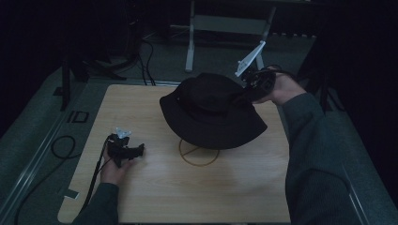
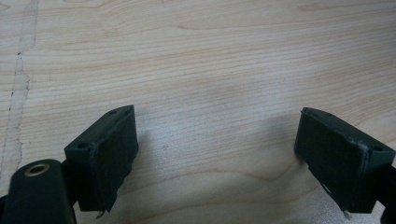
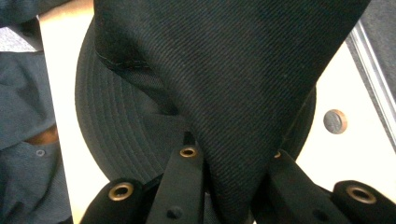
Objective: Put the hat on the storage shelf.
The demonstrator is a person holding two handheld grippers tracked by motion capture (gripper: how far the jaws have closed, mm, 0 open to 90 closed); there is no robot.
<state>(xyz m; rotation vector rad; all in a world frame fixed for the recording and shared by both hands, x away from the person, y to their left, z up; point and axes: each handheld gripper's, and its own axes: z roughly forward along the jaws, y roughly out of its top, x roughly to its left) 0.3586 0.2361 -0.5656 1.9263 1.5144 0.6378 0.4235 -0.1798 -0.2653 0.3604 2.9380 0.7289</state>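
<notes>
A black wide-brimmed hat (image 1: 211,110) hangs above the middle of the wooden table (image 1: 155,187), tilted. My right gripper (image 1: 251,91) is shut on the crown's cloth at the hat's right side. In the right gripper view the dark twill of the hat (image 3: 243,84) is pinched between the two jaws, with the stitched brim (image 3: 121,130) spreading below it. My left gripper (image 1: 133,151) rests on the table at the left, held by a hand. Its jaws stand wide apart over bare wood (image 2: 210,70), with nothing between the pads (image 2: 112,158).
A thin ring mark (image 1: 199,152) is drawn on the table under the hat. A small round metal disc (image 3: 335,121) sits on the table near its right edge. Cables (image 1: 61,145) lie on the floor at the left, and a metal stand (image 1: 190,42) rises behind the table.
</notes>
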